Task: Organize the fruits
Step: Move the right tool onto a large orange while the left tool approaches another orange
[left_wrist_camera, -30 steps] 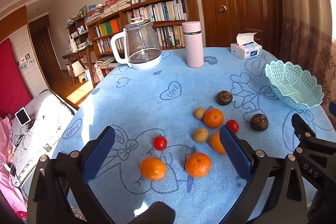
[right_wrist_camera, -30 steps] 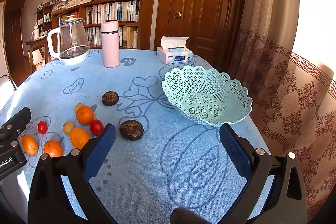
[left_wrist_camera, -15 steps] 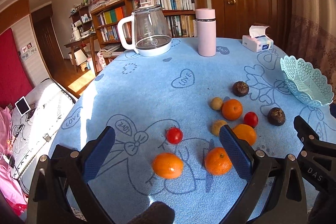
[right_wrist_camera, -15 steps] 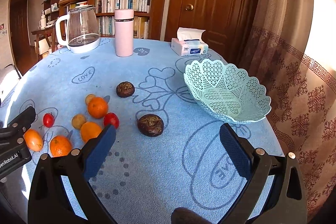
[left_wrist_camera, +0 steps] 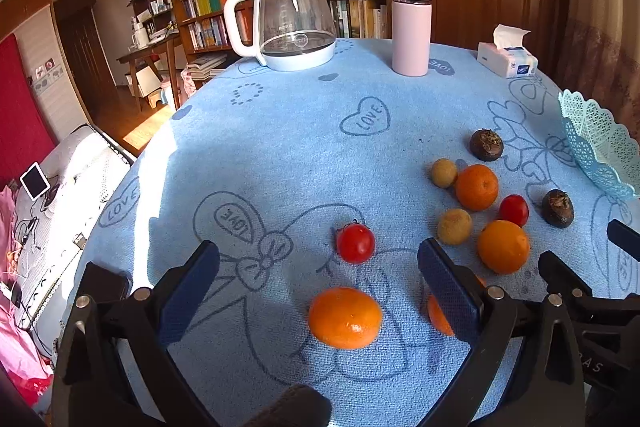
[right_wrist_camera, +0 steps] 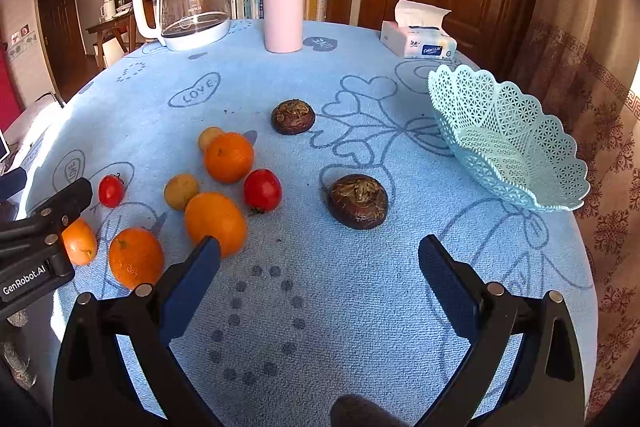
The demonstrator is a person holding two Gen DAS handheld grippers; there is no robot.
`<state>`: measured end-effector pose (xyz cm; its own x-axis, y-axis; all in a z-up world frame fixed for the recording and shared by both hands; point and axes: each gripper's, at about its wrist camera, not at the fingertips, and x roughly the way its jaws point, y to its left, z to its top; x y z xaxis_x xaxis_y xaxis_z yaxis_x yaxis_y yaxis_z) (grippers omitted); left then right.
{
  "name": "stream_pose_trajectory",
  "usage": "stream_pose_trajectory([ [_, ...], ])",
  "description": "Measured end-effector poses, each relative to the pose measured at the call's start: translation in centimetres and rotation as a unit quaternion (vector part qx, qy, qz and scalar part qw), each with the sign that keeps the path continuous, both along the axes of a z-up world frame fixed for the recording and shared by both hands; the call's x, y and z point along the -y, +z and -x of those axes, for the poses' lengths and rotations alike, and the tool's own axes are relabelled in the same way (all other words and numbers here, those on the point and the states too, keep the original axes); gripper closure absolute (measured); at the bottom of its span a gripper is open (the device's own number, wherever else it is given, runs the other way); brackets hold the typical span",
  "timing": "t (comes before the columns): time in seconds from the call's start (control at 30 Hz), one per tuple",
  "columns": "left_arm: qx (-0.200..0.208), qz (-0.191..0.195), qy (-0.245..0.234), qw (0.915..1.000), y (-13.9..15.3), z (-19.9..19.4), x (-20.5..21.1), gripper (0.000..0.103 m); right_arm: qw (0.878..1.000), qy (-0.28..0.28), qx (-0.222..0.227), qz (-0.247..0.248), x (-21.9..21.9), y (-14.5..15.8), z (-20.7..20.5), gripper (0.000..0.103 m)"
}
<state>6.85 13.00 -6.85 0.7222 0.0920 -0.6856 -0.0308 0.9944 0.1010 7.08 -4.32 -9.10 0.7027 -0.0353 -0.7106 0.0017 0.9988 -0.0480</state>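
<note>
left gripper [left_wrist_camera: 318, 281] hovers low over the counter [left_wrist_camera: 280, 155], jaws wide apart and empty, and the nearest orange [left_wrist_camera: 345, 317] sits right between them, just ahead. my read: that's the pick. to do it well, drop straight down so both pads straddle the fruit's widest part, then close gently, since a round, smooth orange will likely squirt forward if pinched off-centre. a second orange [left_wrist_camera: 439, 311] is half hidden behind the right pad, so that pad should come down in the gap between the two, not on top of it.

right gripper [right_wrist_camera: 319, 283] too: jaws spread, nothing in them, bare cloth between the pads. just beyond them a dark brown fruit [right_wrist_camera: 358, 201] lies closest; looks like its natural target.

moving outward: a small red tomato [left_wrist_camera: 355, 242] just past the near orange, then the cluster of two more oranges [left_wrist_camera: 503, 246], two small tan fruits [left_wrist_camera: 454, 226], another red one [left_wrist_camera: 513, 209], and a second dark fruit [right_wrist_camera: 293, 116] further back. all of it lies loose on the cloth.

out right, the pale green lattice basket [right_wrist_camera: 520, 147] tilts near the counter edge, and it's empty, not one fruit in yet. at the far side, a glass kettle [right_wrist_camera: 188, 7] looks empty; the pink flask [right_wrist_camera: 282, 5] is capped, contents unseen; a tissue box [right_wrist_camera: 418, 41] has a sheet poking out.
</note>
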Motion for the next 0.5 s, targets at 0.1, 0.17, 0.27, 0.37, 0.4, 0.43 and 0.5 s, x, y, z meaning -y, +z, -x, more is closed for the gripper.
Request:
stream_pose_trajectory([
  [0.1, -0.012, -0.002, 0.001, 0.9999, -0.7, -0.5, -0.3, 0.005, 1.000, 0.007, -0.013, -0.005, 0.0, -0.7, -0.3, 0.003],
  [0.17, -0.020, -0.002, 0.000, 0.9998, -1.1, -0.8, -0.4, 0.005, 1.000, 0.012, -0.026, -0.011, 0.1, -1.1, -0.6, 0.003],
  [0.27, -0.039, 0.006, -0.004, 0.9992, -1.9, -1.3, -0.6, 0.005, 0.999, 0.015, -0.045, -0.018, 0.6, -1.8, -0.9, 0.003],
  [0.37, -0.054, 0.009, -0.006, 0.9985, -2.6, -1.6, -0.9, 0.005, 0.997, 0.018, -0.067, -0.029, 1.1, -2.6, -1.2, 0.003],
  [0.4, -0.056, 0.008, -0.006, 0.9984, -2.8, -1.7, -0.9, 0.005, 0.997, 0.019, -0.075, -0.031, 1.2, -2.8, -1.4, 0.003],
  [0.43, -0.059, 0.008, -0.008, 0.9982, -2.9, -1.7, -1.0, 0.005, 0.996, 0.021, -0.081, -0.033, 1.4, -3.0, -1.4, 0.003],
  [0.5, -0.064, 0.013, -0.011, 0.9978, -3.0, -1.9, -1.2, 0.005, 0.996, 0.030, -0.083, -0.032, 1.5, -3.1, -1.4, 0.003],
])
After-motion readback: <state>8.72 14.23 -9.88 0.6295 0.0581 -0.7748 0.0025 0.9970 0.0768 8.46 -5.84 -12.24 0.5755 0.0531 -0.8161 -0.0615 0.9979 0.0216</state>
